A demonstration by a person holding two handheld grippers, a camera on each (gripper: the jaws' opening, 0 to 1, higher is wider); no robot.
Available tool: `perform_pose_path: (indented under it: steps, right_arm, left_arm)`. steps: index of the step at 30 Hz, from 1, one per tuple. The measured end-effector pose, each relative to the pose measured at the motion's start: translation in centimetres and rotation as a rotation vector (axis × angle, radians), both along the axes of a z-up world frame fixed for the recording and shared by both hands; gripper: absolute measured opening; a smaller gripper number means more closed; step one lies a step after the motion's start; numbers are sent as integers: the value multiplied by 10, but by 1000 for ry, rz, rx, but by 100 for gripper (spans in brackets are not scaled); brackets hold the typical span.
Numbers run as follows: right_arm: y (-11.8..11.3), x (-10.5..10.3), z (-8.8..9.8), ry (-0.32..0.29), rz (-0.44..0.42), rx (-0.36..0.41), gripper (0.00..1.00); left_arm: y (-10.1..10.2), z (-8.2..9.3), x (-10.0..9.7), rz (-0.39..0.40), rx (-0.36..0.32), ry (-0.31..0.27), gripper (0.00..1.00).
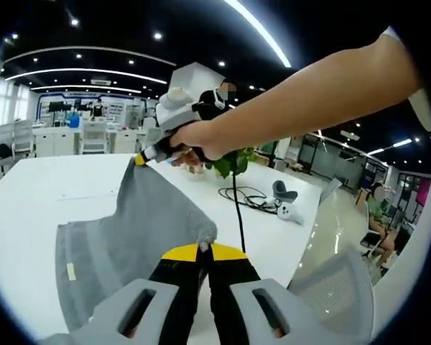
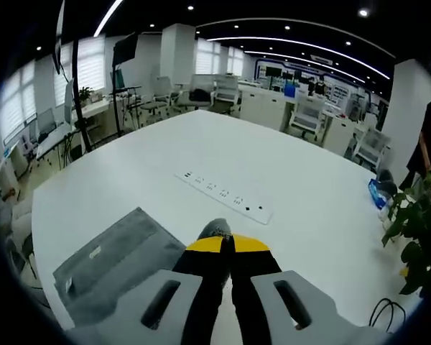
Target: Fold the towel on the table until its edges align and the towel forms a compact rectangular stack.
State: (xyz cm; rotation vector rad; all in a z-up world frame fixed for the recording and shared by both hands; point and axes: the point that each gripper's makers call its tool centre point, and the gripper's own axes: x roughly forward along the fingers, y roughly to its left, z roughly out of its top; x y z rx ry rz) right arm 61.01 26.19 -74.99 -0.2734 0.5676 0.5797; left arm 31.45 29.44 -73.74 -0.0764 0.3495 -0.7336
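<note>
Towel lifted by two pinched corners.
Both grippers, left [image 1: 205, 249] and right [image 2: 226, 244], clench towel [image 1: 122, 237]; a corner slipping at twelve o'clock misaligns the fold on the worktop [image 2: 287, 172].

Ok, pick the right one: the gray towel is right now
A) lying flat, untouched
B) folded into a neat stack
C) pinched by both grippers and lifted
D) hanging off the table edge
C: the left gripper and the right gripper each clamp a corner of the gray towel, raised off the white table.
</note>
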Motion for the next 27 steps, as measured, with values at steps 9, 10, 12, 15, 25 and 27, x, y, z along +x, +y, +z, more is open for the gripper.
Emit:
perform_pose_path:
  steps: [9,10,12,15,25,27]
  right_arm:
    - [13,5,1,2,6,3,0]
    - [14,5,1,3,5,5,0]
    - [18,4,2,3,7,6,0]
    - [24,1,3,7,5,7,0]
    - [35,0,4,21,-12,18,0]
    - [39,1,4,29,-18,32,0]
  left_arm:
    - [15,0,-1,29,-2,-5,3]
    - [16,0,-1,31,-3,-6,3]
    - [20,1,-1,38,-4,-6,3]
    - [25,0,-1,45,-2,-8,3]
    - [39,-2,-3,75,-7,-9,3]
    - [41,-2,-4,80,-7,-8,3]
